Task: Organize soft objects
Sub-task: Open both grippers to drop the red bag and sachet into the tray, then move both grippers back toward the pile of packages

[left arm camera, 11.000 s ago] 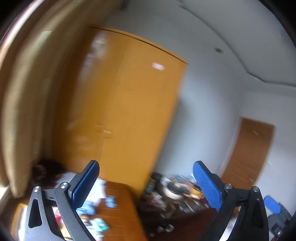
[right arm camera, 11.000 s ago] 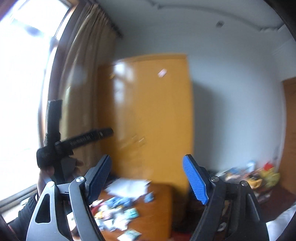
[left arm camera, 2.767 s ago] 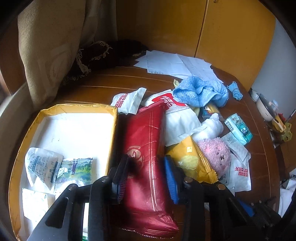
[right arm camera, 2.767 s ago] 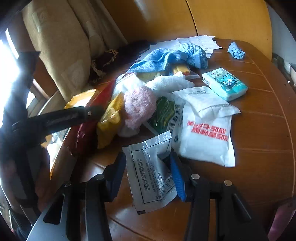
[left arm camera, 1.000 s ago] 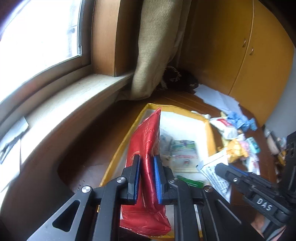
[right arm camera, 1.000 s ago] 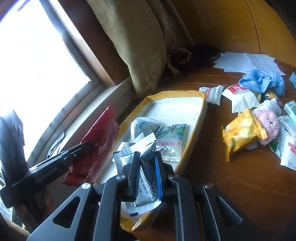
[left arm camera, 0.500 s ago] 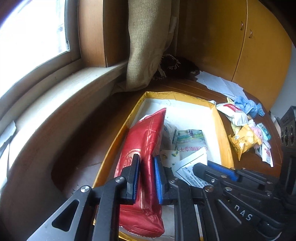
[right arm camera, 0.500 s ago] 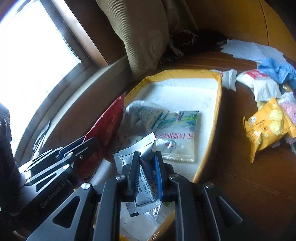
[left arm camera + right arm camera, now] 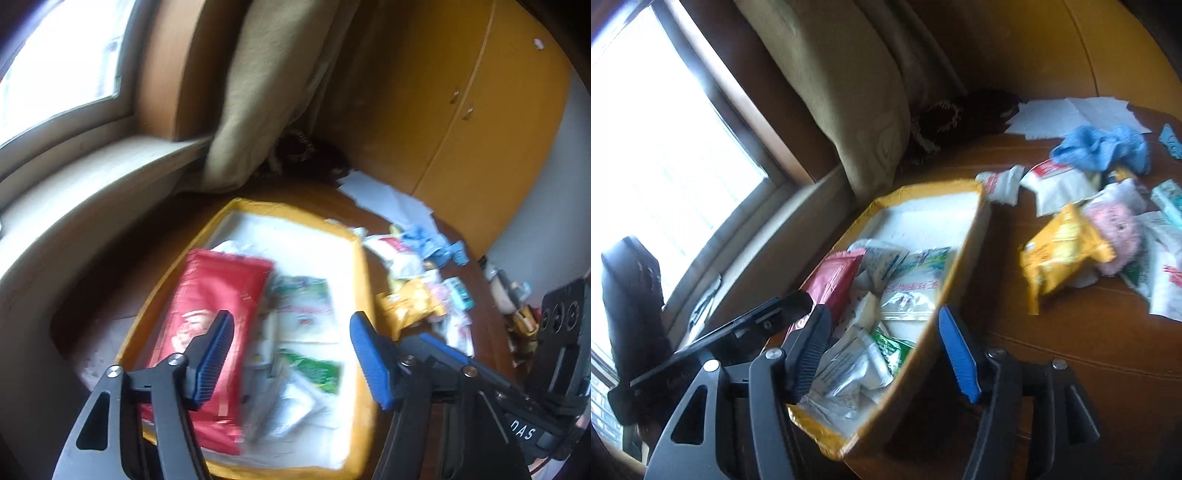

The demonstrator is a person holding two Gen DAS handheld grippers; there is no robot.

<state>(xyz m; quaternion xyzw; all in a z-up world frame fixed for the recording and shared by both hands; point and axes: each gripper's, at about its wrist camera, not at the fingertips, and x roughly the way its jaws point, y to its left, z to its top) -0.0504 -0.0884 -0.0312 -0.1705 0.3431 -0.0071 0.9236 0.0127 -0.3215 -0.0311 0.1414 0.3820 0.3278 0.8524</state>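
Left tool (image 9: pixel 291 354): jaws opening, nothing pressed between the blue pads; it hovers over the near end of the box.
Right tool (image 9: pixel 884 349): jaws opening too, pads clear of everything — its right finger hangs outside the box wall, its left finger over the packets inside.
Box (image 9: pixel 364 266): shallow, yellow-rimmed, white inside, on the brown table (image 9: pixel 1089 350) by the window sill.
Red bag (image 9: pixel 218 306): lies flat along the box's left side, below and just ahead of the left tool's left finger, free of the pads. In the right wrist view it shows as a red strip (image 9: pixel 834 280) past the left tool's tip.
White packet (image 9: pixel 849 365): printed, crumpled, in the box's near corner, under the right tool's gap and not touched by it.
Other packets: a green-and-white pouch (image 9: pixel 916 280) lies mid-box; a small green one (image 9: pixel 314 369) sits nearer the tools.
Loose pile: right of the box on the table, well apart from both tools — yellow bag (image 9: pixel 1060 254), pink plush (image 9: pixel 1115 232), blue cloth (image 9: pixel 1100 147), white sachets (image 9: pixel 1056 181).
Blur: both views are smeared, so packet print is unreadable.
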